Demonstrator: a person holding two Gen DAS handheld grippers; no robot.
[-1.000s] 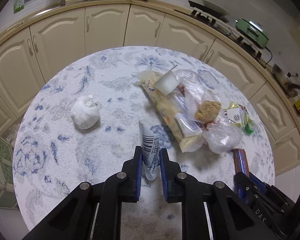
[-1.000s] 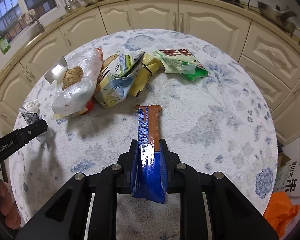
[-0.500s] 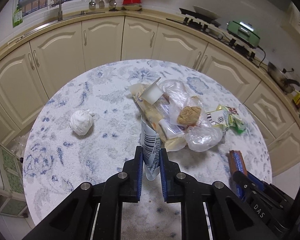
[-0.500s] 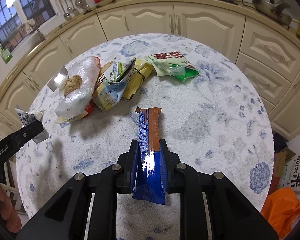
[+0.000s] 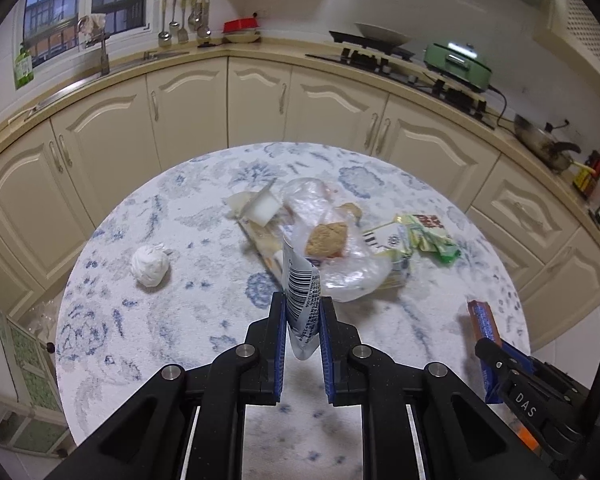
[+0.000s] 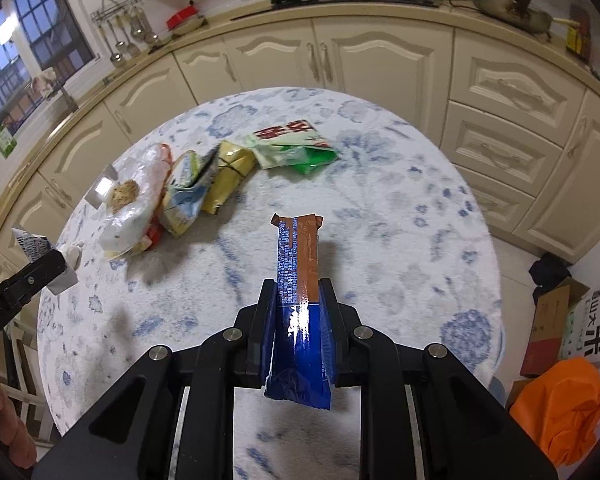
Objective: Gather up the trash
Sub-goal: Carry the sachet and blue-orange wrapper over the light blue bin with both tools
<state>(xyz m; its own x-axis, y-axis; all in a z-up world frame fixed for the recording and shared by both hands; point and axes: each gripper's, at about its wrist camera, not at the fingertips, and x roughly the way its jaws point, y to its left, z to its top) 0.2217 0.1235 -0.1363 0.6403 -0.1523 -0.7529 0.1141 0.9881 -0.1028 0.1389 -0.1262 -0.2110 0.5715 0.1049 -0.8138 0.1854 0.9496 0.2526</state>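
Observation:
My left gripper [image 5: 302, 312] is shut on a white wrapper with a barcode [image 5: 301, 300], held up above the round table [image 5: 180, 320]. In the right wrist view my right gripper [image 6: 298, 300] is shut on a blue and brown snack wrapper [image 6: 298, 256], also lifted off the table. On the table lie a crumpled white tissue ball [image 5: 150, 266], a clear plastic bag with a brown lump [image 5: 332, 240], a yellow packet [image 6: 230, 172], a pale carton wrapper [image 6: 184, 196] and a green and white packet [image 6: 292, 146].
Cream kitchen cabinets [image 5: 260, 104] curve around behind the table. A stove with a green appliance [image 5: 458, 62] and a pan [image 6: 512, 10] sit on the counter. On the floor at the right are a cardboard box [image 6: 560, 328] and an orange bag [image 6: 564, 408].
Both grippers have risen and pulled back from the table with their wrappers still held, so the table and its trash pile look smaller and more of the kitchen shows.

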